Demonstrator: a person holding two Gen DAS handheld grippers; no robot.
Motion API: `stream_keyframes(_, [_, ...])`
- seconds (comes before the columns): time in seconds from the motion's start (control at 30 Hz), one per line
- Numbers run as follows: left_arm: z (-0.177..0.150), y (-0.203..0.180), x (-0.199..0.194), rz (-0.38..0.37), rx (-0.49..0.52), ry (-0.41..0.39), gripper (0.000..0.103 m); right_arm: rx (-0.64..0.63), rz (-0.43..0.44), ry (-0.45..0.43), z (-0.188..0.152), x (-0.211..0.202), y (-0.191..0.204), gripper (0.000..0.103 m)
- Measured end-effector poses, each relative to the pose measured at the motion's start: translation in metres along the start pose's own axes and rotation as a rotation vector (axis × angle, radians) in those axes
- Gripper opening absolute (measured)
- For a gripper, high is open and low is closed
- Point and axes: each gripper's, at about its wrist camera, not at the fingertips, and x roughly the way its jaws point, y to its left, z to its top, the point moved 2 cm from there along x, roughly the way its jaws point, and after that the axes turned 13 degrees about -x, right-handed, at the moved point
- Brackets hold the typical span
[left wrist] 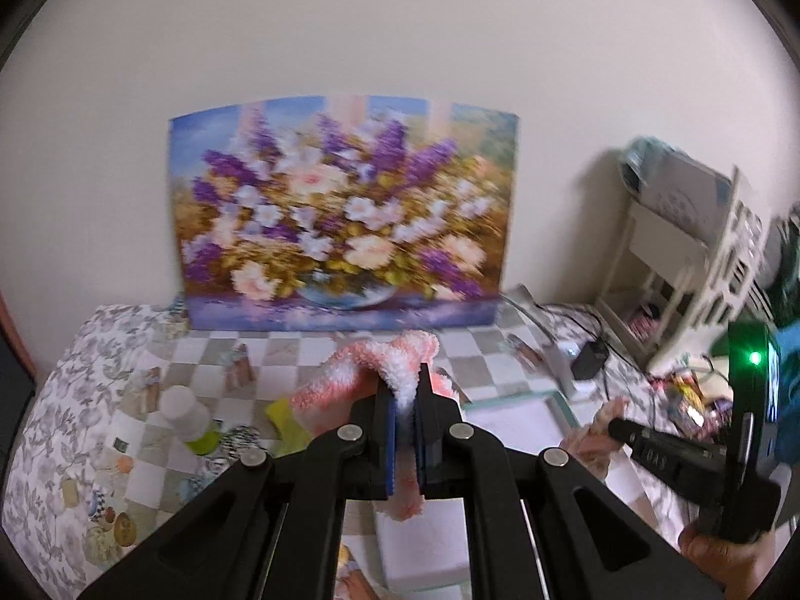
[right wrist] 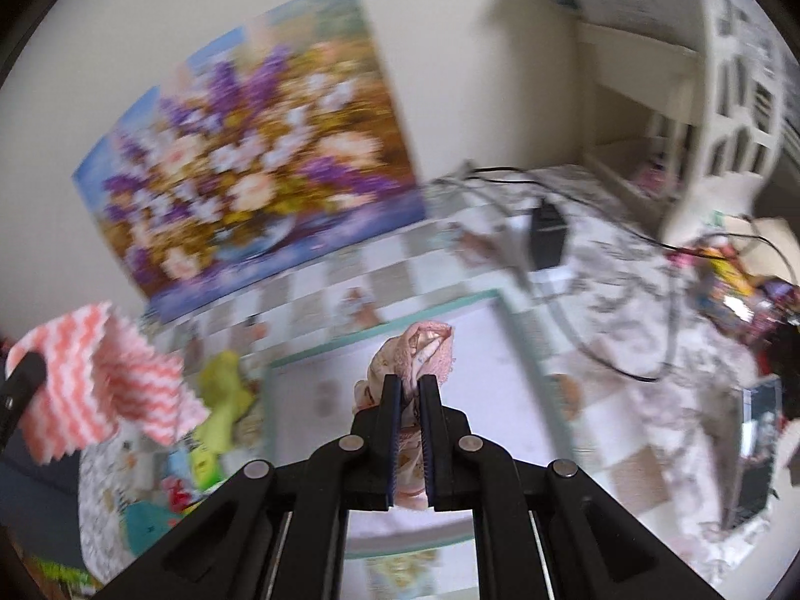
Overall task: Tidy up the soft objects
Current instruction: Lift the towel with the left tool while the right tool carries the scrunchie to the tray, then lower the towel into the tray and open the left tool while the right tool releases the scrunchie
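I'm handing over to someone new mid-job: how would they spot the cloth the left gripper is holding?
Start at the big flower painting propped against the wall. In front of it, over the checked tablecloth, the left gripper is shut on a fluffy cloth. Its pink-and-white zigzag stripes and thick pile set it apart from the thin, pale patterned fabric in the right gripper.

Big flower painting [left wrist: 340, 210] leans against the cream wall [left wrist: 400, 25] in the middle of the left wrist frame, standing on a checkered tablecloth [left wrist: 480, 365] with little printed pictures. Over at the right edge there's a white cut-out shelf unit [left wrist: 700, 270], with black cables [left wrist: 580, 315] and a small black adapter [left wrist: 590, 357] lying on the cloth just beside it. Lower left has a clear plastic bottle [left wrist: 187, 412] with a green label lying on its side, and a white tray with a teal rim [left wrist: 560, 400] sits lower centre-right.
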Motion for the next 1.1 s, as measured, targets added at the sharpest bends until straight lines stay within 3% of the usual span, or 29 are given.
stream_keyframes(0.27, [-0.029, -0.045, 0.019, -0.042, 0.095, 0.093, 0.006, 0.067, -0.091, 0.041, -0.006, 0.006, -0.047, 0.008])
stream_keyframes(0.53, [-0.059, -0.064, 0.057, -0.023, 0.148, 0.189, 0.006, 0.079, -0.084, 0.117, -0.017, 0.037, -0.058, 0.008])
stream_keyframes(0.9, [-0.12, -0.034, 0.149, 0.052, 0.062, 0.456, 0.007, 0.13, -0.04, 0.247, -0.036, 0.092, -0.061, 0.008])
stream_keyframes(1.1, [-0.145, -0.013, 0.176, 0.125, 0.022, 0.545, 0.007, 0.122, -0.032, 0.314, -0.045, 0.116, -0.058, 0.009])
